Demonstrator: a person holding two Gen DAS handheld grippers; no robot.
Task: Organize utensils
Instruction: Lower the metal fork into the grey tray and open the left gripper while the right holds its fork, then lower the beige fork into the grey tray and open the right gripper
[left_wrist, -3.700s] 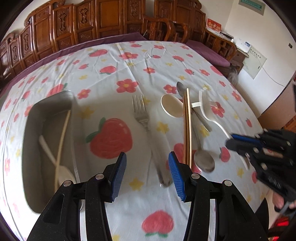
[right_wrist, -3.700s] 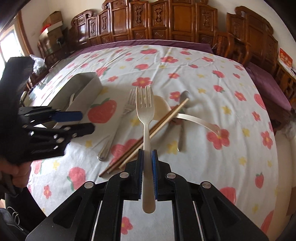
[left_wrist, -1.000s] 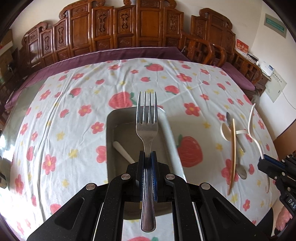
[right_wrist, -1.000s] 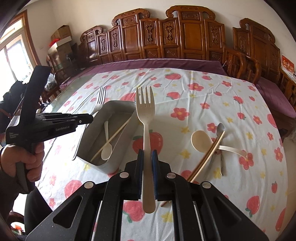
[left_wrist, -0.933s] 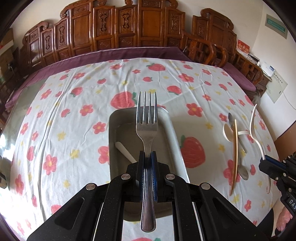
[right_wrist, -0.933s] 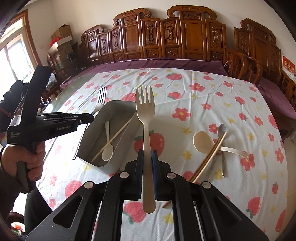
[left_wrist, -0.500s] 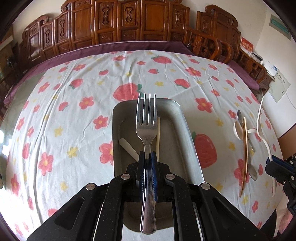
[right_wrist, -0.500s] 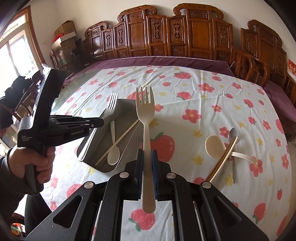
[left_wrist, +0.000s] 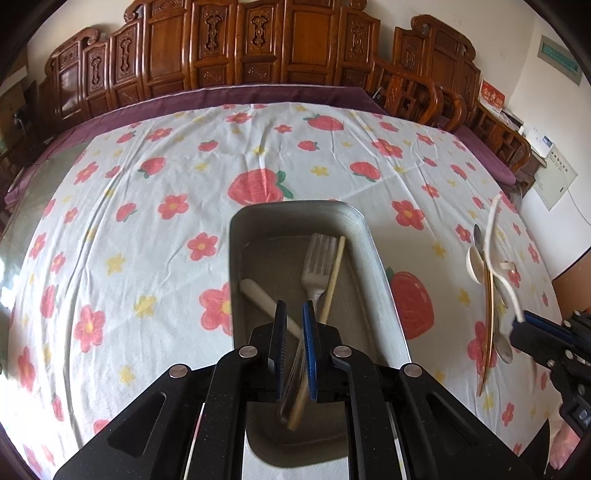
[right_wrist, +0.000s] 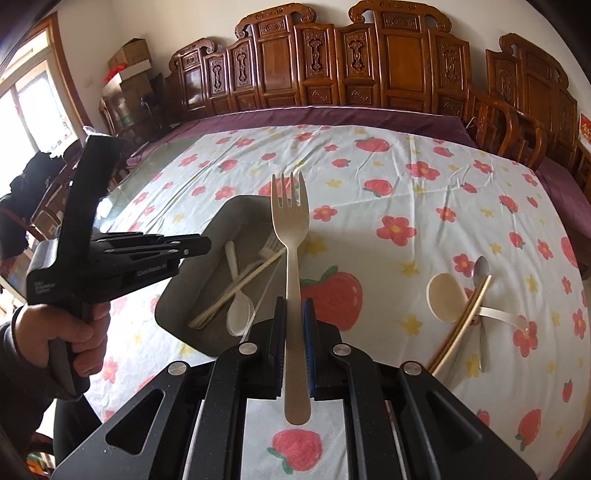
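My left gripper (left_wrist: 294, 314) hangs over the near half of the grey metal tray (left_wrist: 373, 258), jaws a narrow gap apart and gripping nothing. The metal fork (left_wrist: 317, 266) lies slanted in the tray, its handle blurred beneath the jaws. Beside it lie a wooden chopstick (left_wrist: 332, 280) and a white spoon (left_wrist: 258, 295). My right gripper (right_wrist: 294, 310) is shut on a cream plastic fork (right_wrist: 290, 221), tines forward, above the tray's (right_wrist: 177, 291) right rim. The left gripper (right_wrist: 199, 243) shows in the right wrist view, held by a hand.
On the strawberry tablecloth to the right lie a cream spoon (right_wrist: 445, 295), a metal spoon (right_wrist: 482, 269) and a pair of chopsticks (right_wrist: 465, 321), overlapping. Carved wooden chairs (right_wrist: 369, 55) line the far side. The table edge is close below both grippers.
The metal fork has slipped out of my left gripper and dropped into the tray as the jaws parted slightly. Both grippers have come closer to the tray.
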